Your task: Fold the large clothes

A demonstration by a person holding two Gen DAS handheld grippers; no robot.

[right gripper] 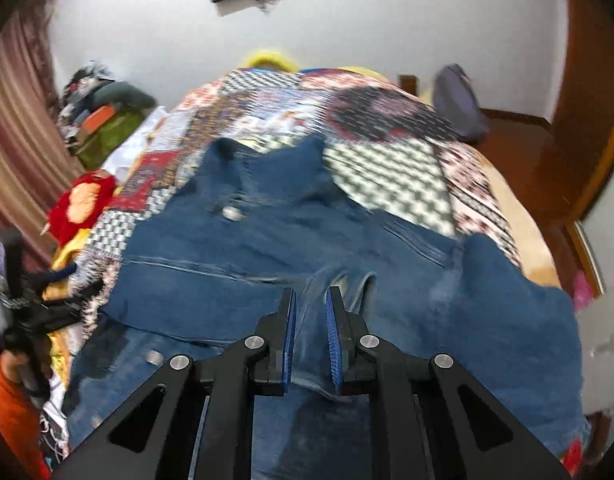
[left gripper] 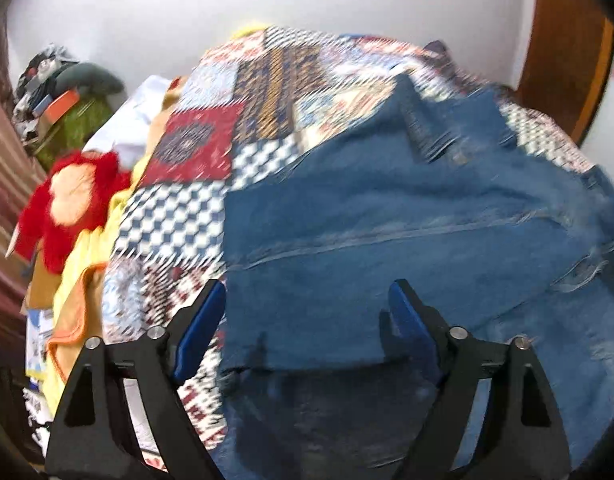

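Looking along the left tool, its two blue-padded fingers stand spread wide with nothing between them, poised above the near-left part of a denim jacket. The jacket lies spread on a bed covered by a patchwork quilt, one panel apparently already laid over the body so its straight edge runs near the tool's left finger. Hovering open here probably readies it to take that edge or press the fold flat. A red plush toy and yellow cloth lie off the quilt's left side, well apart from the jacket.

From the right wrist view, the right tool has its fingers drawn close together, and a ridge of denim jacket runs up between the pads; it seems pinched there, though blur leaves the contact uncertain. Gripping a raised seam likely gives a handle for lifting that side over. The collar points toward the far wall, metal buttons showing. The left tool appears at the frame's left edge beside the jacket.
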